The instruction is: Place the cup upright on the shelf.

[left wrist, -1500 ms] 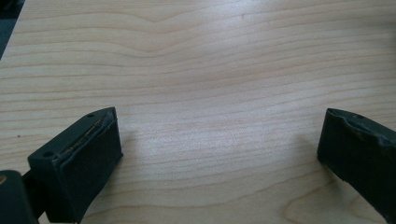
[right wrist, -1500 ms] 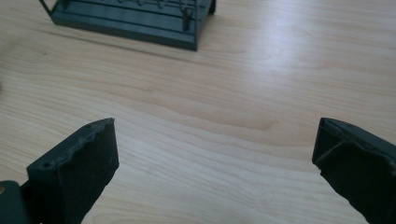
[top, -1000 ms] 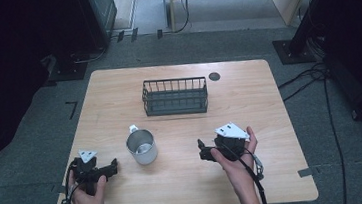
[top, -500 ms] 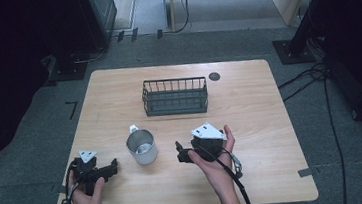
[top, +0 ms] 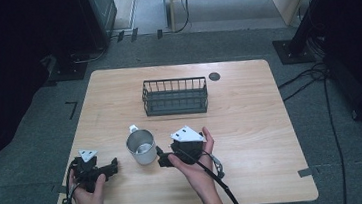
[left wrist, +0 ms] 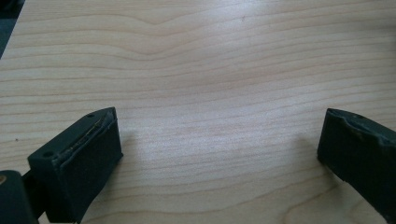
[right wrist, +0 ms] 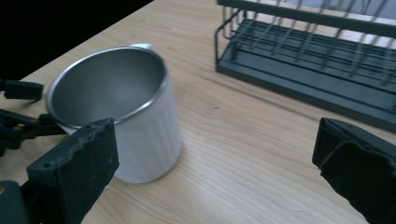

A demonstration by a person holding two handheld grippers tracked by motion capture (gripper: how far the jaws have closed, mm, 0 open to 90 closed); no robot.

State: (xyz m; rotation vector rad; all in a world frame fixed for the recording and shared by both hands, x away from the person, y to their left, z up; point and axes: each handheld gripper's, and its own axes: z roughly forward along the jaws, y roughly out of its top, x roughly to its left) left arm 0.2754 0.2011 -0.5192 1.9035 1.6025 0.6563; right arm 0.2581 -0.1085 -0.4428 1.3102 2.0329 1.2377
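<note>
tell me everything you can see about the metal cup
The metal cup is a shiny, steel-looking mug with a thin rolled rim and a pale, faintly ribbed wall. It stands upright and looks empty on the wooden table, in front of the black wire basket and apart from it. A small light handle or tab sticks out at its far side. The right gripper is open close beside it; whether they touch cannot be told.
</note>
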